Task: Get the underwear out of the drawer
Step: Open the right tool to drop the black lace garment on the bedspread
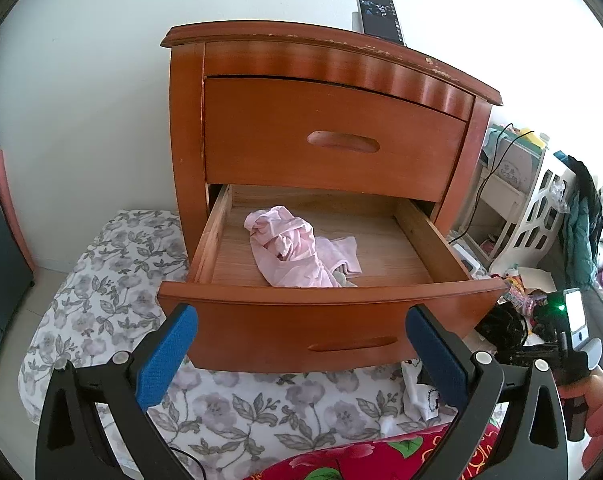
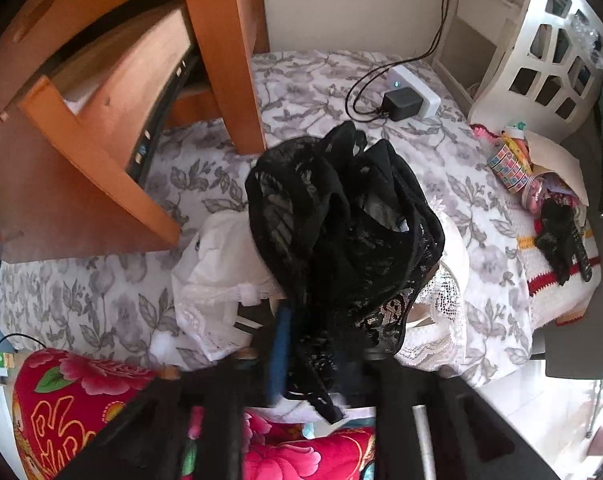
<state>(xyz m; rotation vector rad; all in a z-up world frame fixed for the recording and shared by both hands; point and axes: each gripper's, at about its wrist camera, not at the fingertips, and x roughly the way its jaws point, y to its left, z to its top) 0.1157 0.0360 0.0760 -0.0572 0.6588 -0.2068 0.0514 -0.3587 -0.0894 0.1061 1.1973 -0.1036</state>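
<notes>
A wooden nightstand (image 1: 333, 120) has its lower drawer (image 1: 329, 296) pulled out. Crumpled pink underwear (image 1: 297, 248) lies on the drawer's floor. My left gripper (image 1: 301, 356) hovers open in front of the drawer face, with nothing between its blue pads (image 1: 169, 356). In the right wrist view, black lace underwear (image 2: 341, 220) is heaped over and between the fingers of my right gripper (image 2: 323, 316), on top of white lace underwear (image 2: 213, 280) on the floral sheet. One blue pad (image 2: 281, 352) shows; the other finger is mostly hidden by lace. The jaws stand apart, the lace loose between them.
A phone (image 1: 379, 16) leans on the nightstand top. On the floral sheet (image 2: 341, 80) sit a power strip with charger (image 2: 409, 98) and cable. A white cutout shelf (image 2: 541, 60), a crocheted cloth with a black item (image 2: 561, 240) and a red floral blanket (image 2: 81, 392) surround the spot.
</notes>
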